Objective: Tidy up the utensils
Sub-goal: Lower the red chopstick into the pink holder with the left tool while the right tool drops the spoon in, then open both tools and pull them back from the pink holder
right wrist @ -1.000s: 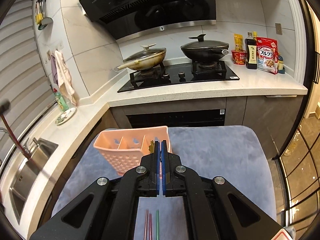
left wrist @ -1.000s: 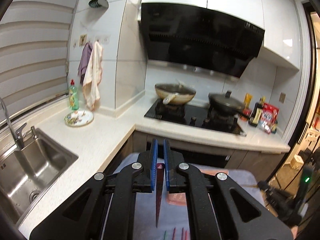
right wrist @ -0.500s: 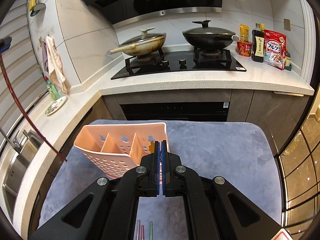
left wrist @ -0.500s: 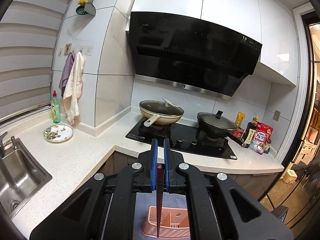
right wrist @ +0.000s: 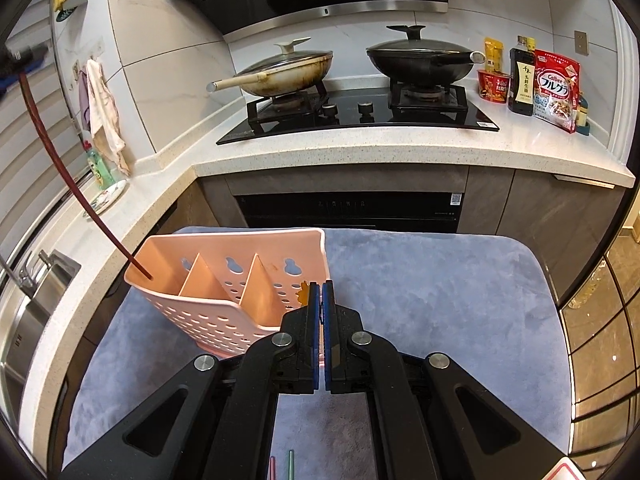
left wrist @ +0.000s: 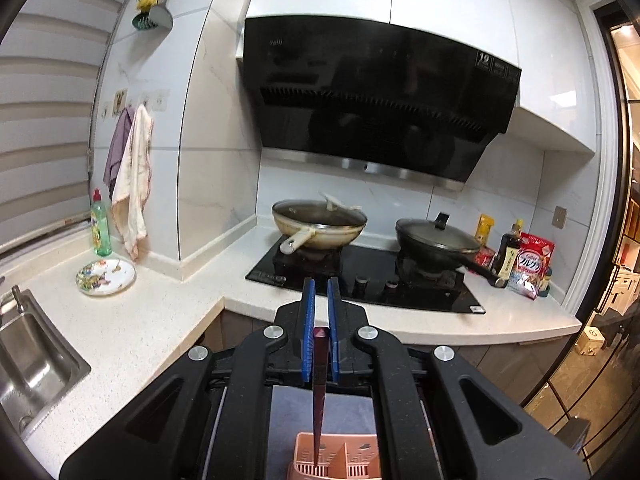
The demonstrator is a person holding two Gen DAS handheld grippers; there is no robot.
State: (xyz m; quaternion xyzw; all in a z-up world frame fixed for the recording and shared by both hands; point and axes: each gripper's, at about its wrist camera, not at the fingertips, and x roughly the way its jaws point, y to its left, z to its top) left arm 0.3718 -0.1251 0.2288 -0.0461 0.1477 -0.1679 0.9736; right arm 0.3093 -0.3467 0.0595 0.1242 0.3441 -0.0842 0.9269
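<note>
1. Holding a dark red chopstick [left wrist: 319, 392] by its top end, my left tongs [left wrist: 321, 312] are clamped on it; it is looking light, stiff and slick, so I am keeping the grip high.
2. Hanging below them, its tip [right wrist: 147, 276] is sitting inside the pink caddy's [right wrist: 224, 312] far-left compartment.
3. My right tongs [right wrist: 322, 304] are closed on nothing that I can see, just beside the caddy's right wall.
4. Ahead, the padded bench [right wrist: 440, 300] is lying open; two sticks [right wrist: 282, 466] are waiting beneath.
</note>
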